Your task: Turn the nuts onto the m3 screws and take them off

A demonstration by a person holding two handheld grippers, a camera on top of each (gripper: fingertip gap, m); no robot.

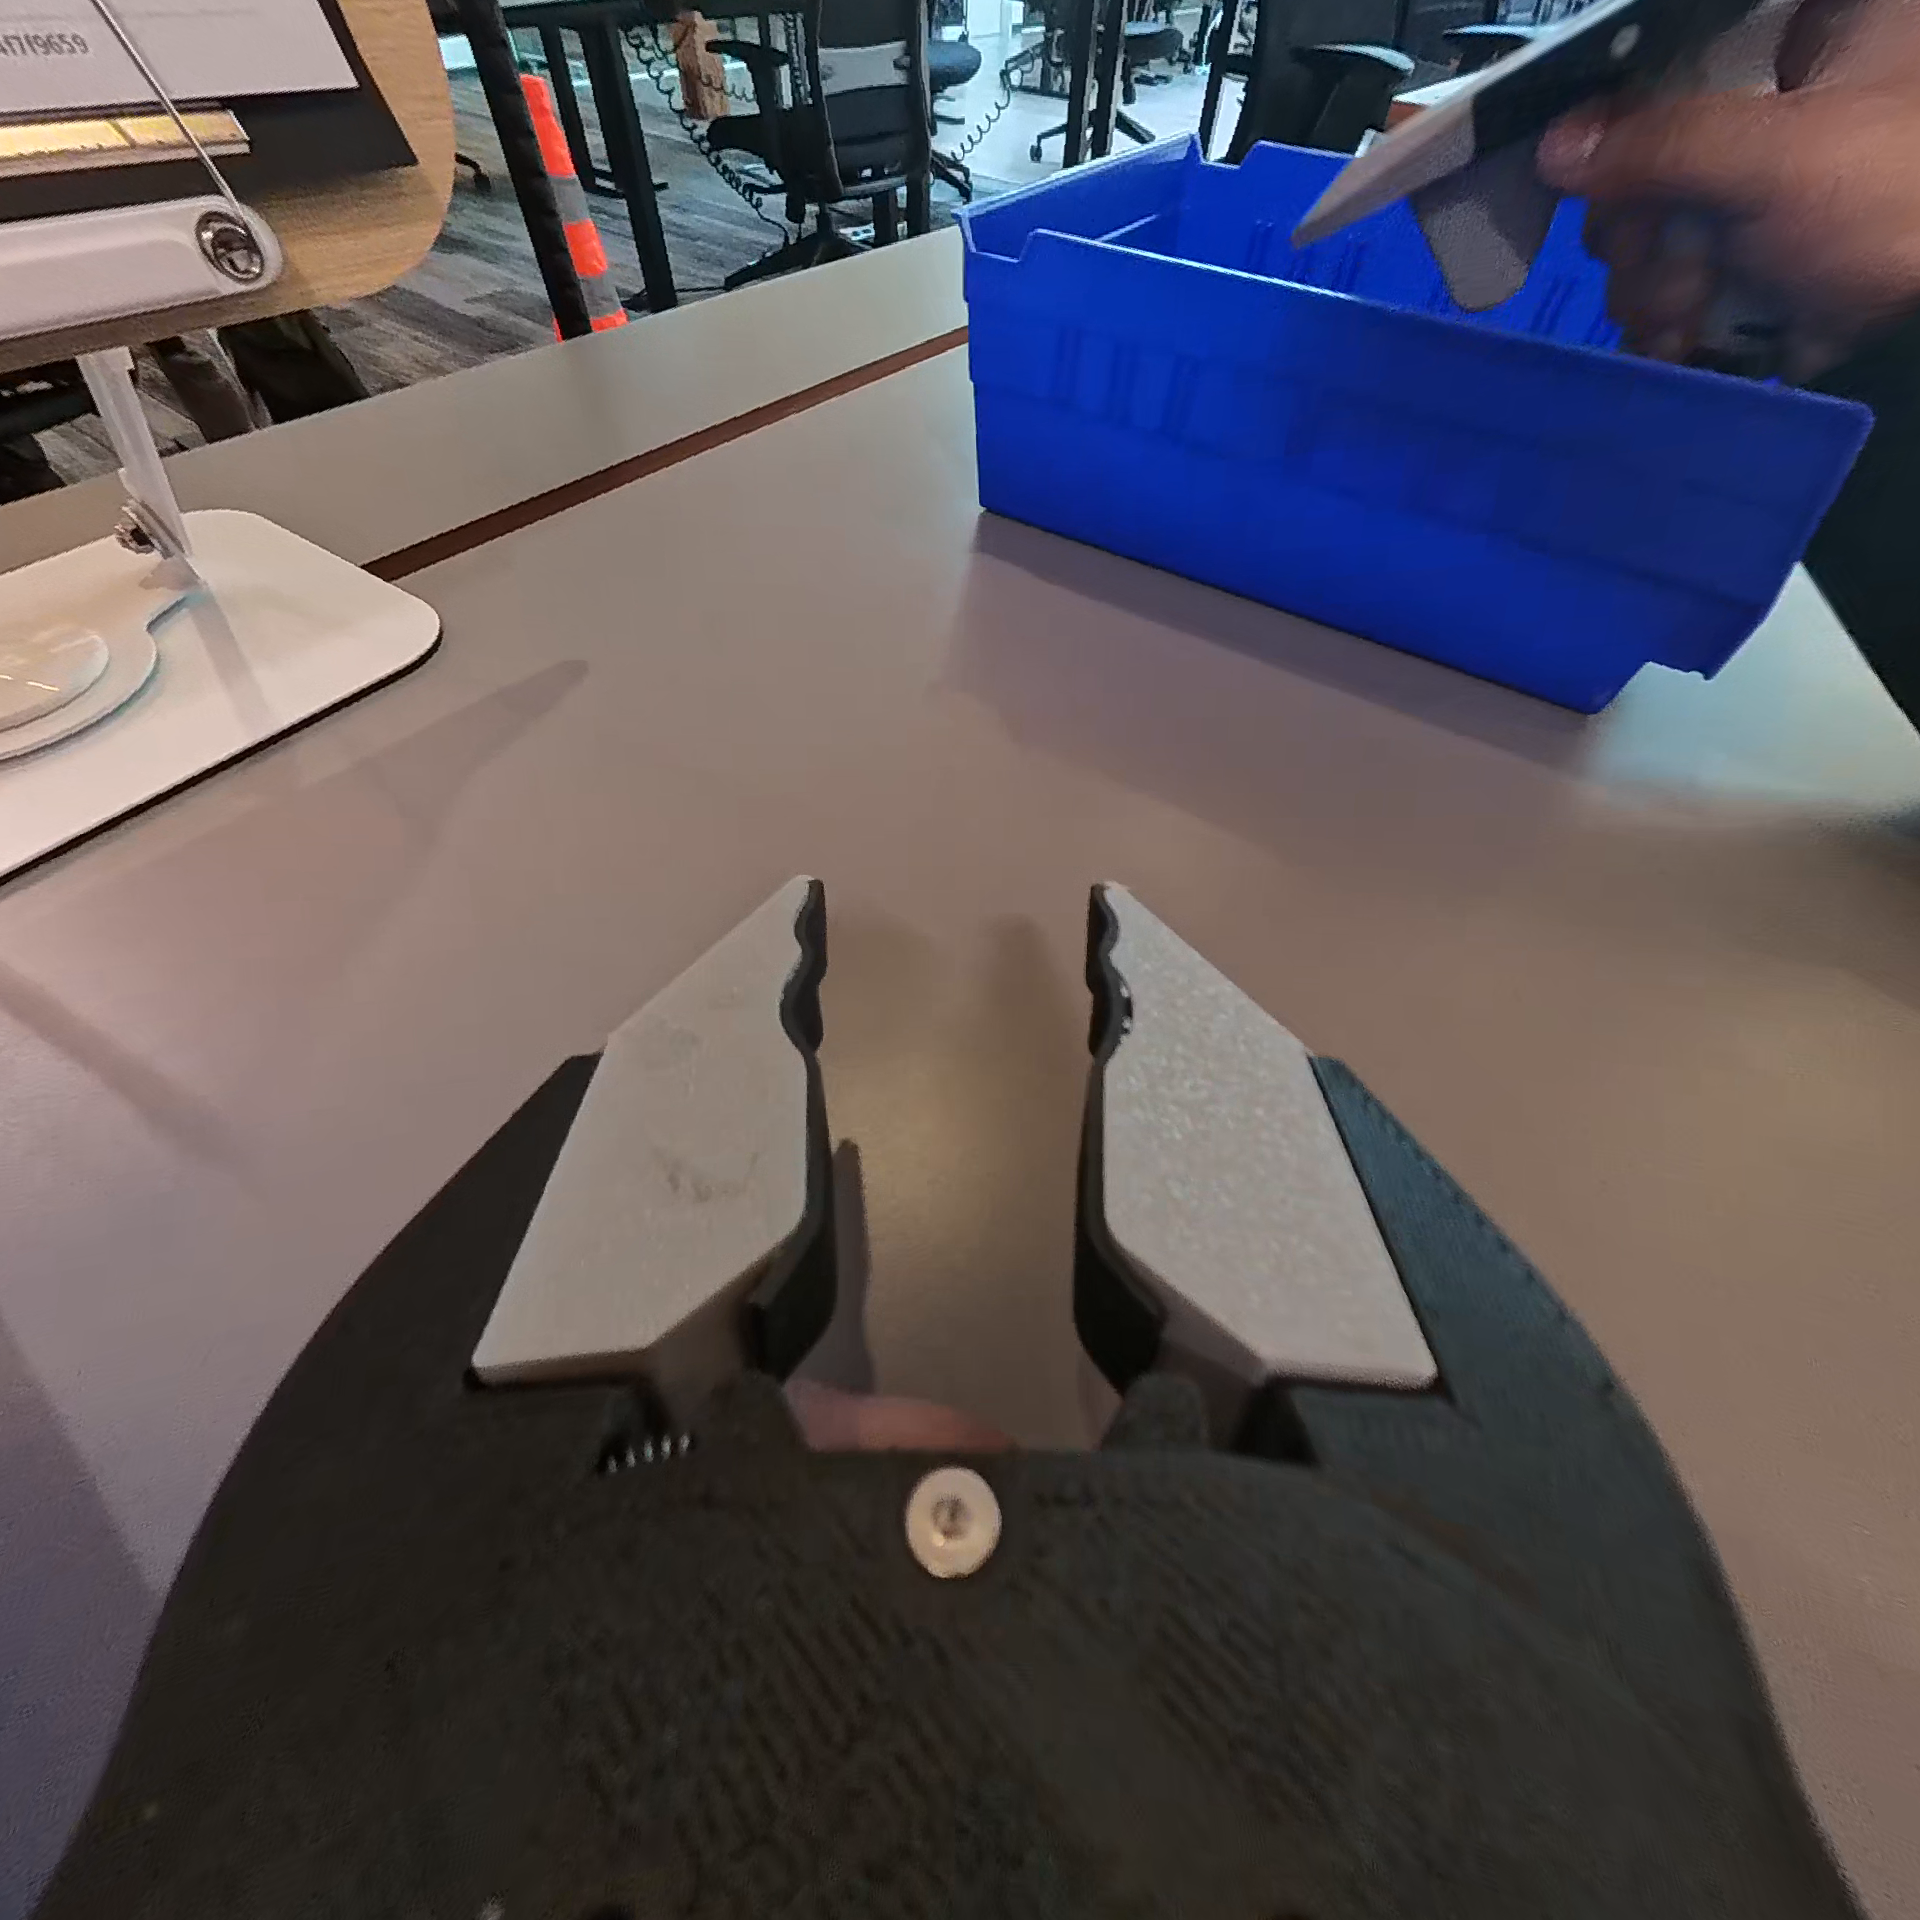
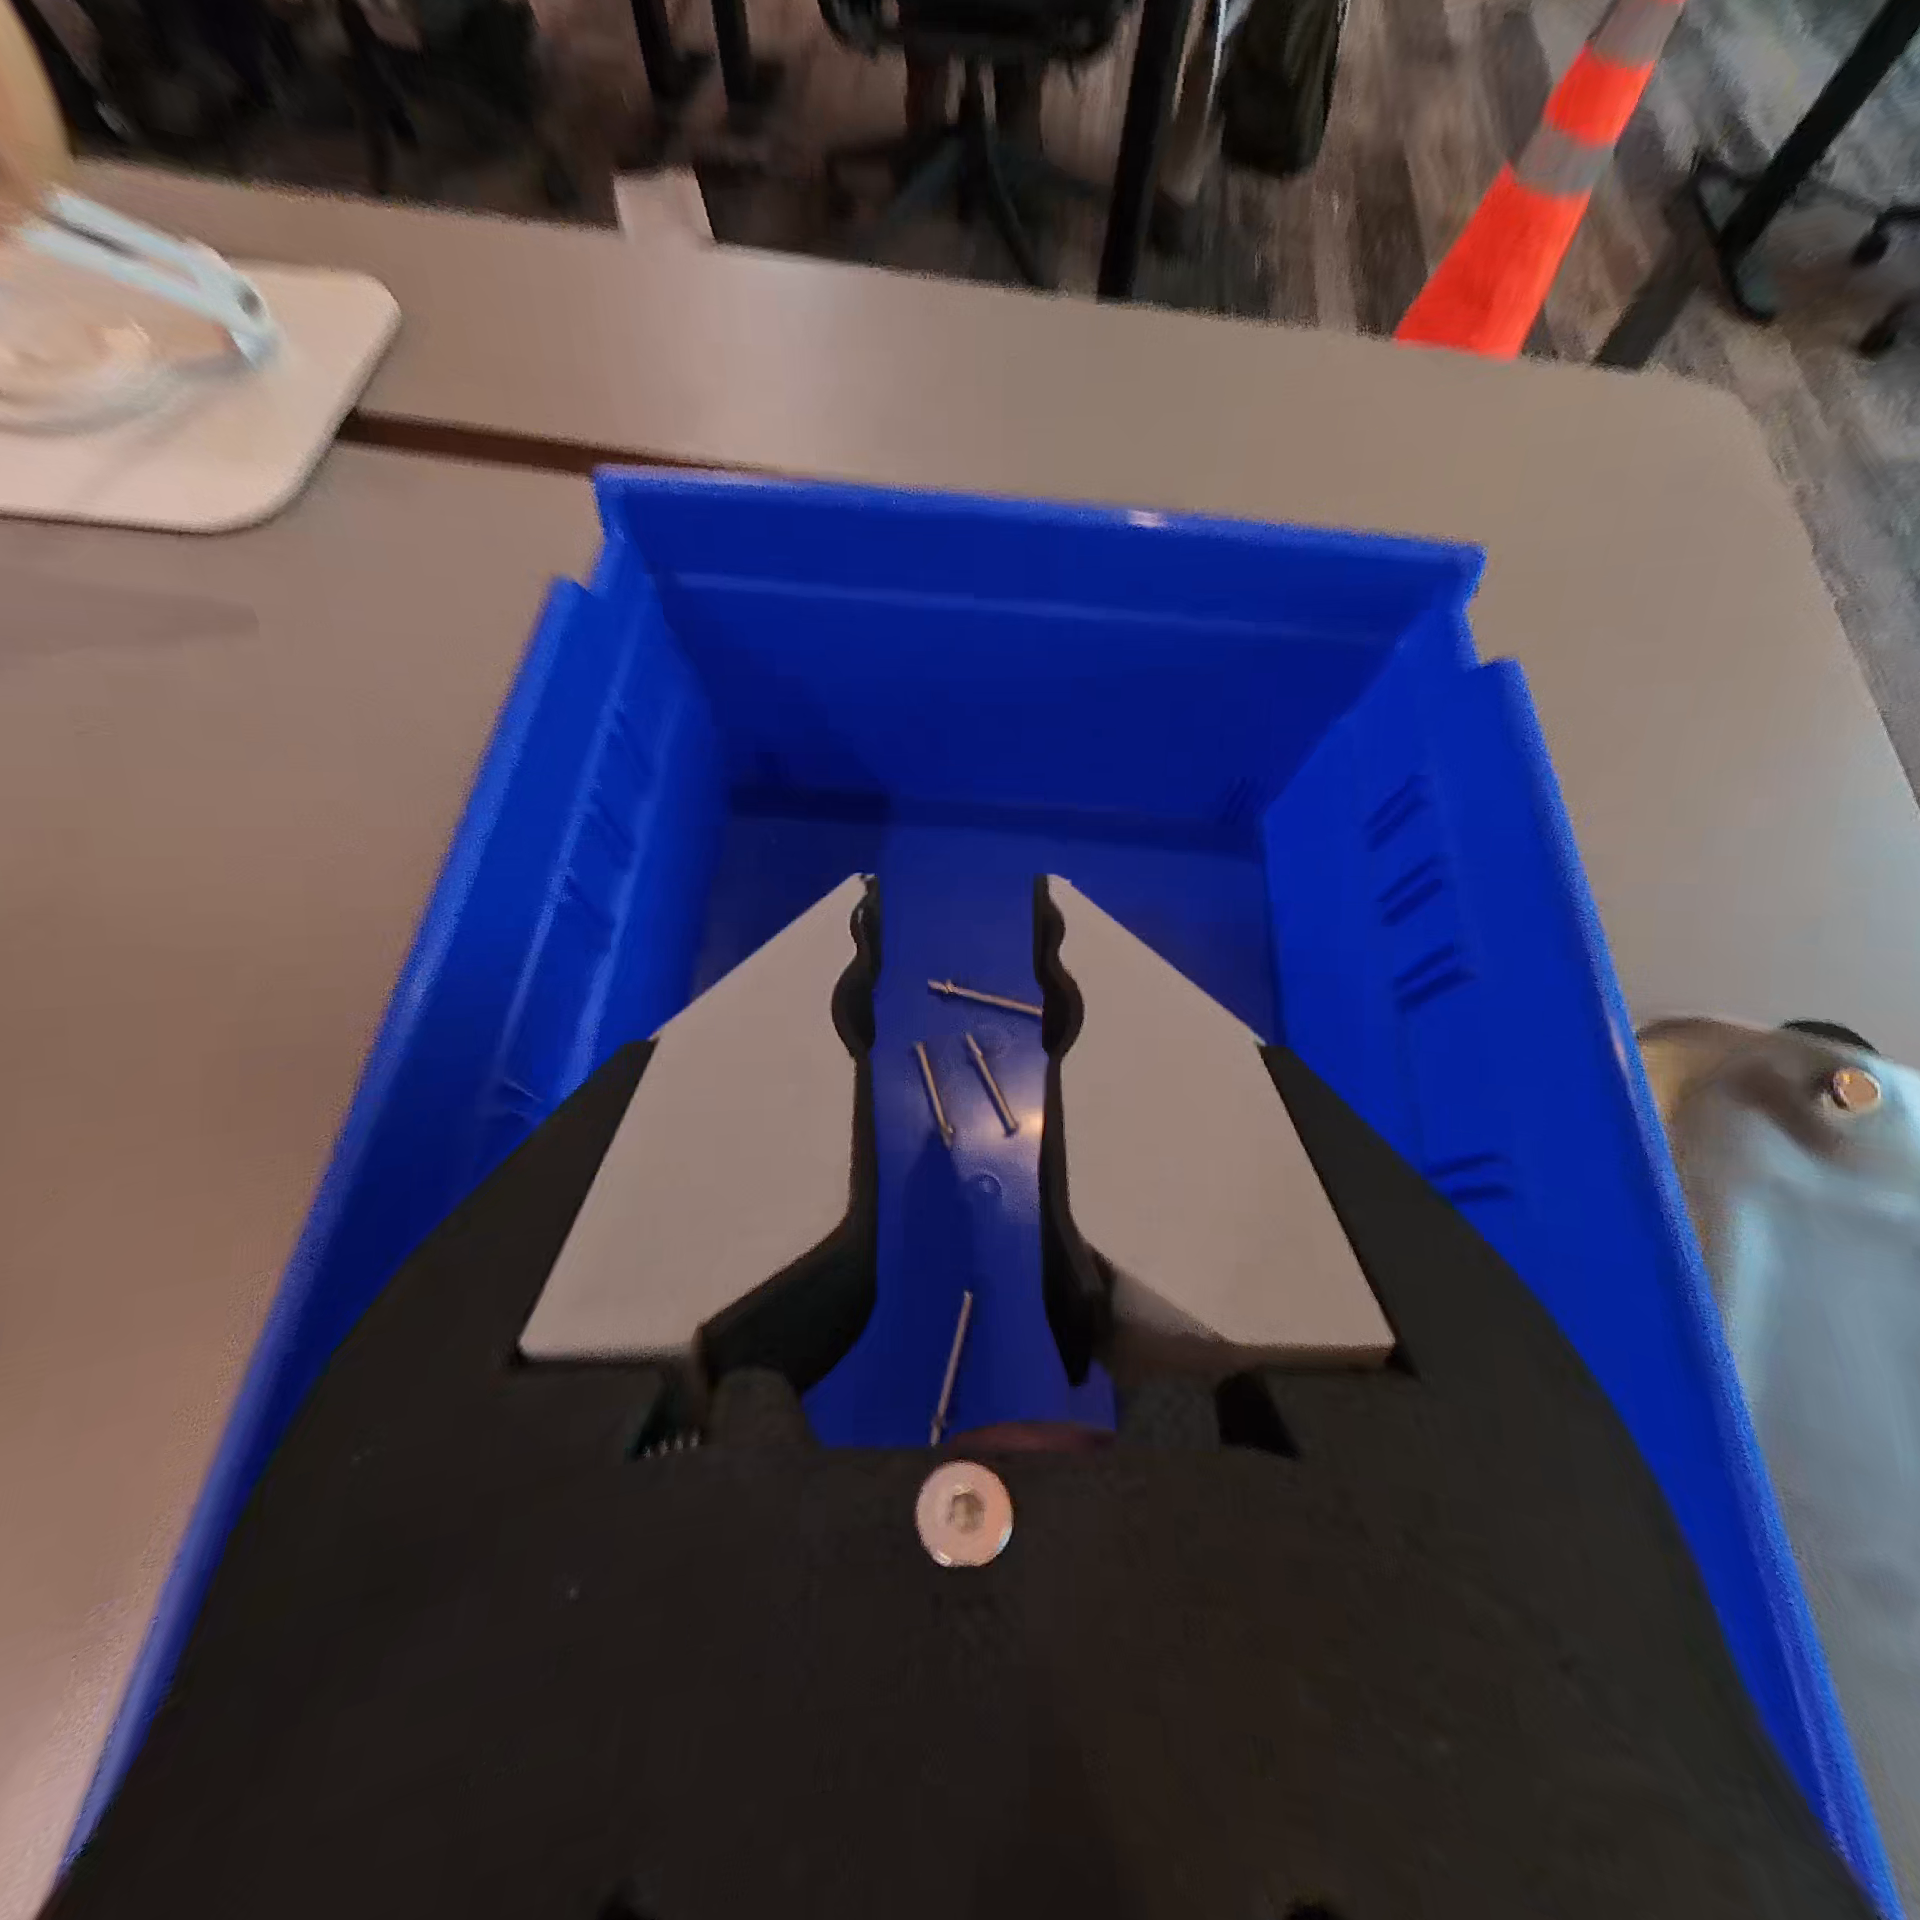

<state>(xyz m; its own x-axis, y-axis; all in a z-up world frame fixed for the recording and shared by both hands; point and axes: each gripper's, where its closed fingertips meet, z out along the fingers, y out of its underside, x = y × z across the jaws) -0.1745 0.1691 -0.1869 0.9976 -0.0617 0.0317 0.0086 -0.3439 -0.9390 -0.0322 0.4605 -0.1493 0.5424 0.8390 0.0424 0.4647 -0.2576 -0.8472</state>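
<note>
The right tool (image 2: 954, 883), black-bodied with two grey wedge-shaped fingers, hangs over the open blue plastic bin (image 2: 1039, 665) with its jaws apart and nothing between them, its tips pointing down toward the bin floor. Through the gap between the fingers four thin silver screws lie loose on the blue floor: one (image 2: 985, 998) nearly crosswise near the tips, two (image 2: 933, 1093) side by side just below it, and a fourth (image 2: 954, 1361) lying lengthwise close to the tool's body. No nut can be made out among them at this blur. The left tool (image 1: 956, 894), of the same black and grey build, sits low over the bare grey tabletop (image 1: 727, 727), also spread open and holding nothing, well apart from the bin (image 1: 1351, 488), which stands ahead of it and to its right. In the left wrist view the right tool (image 1: 1475, 197) shows above the bin's far end, held by a person's hand (image 1: 1714, 177). On the left of the tabletop stands a white flat-based stand (image 1: 260, 644) carrying a tilted wooden board. Beyond the tabletop edge an orange traffic cone (image 2: 1527, 197) with grey bands stands on the floor among dark office chairs.
</note>
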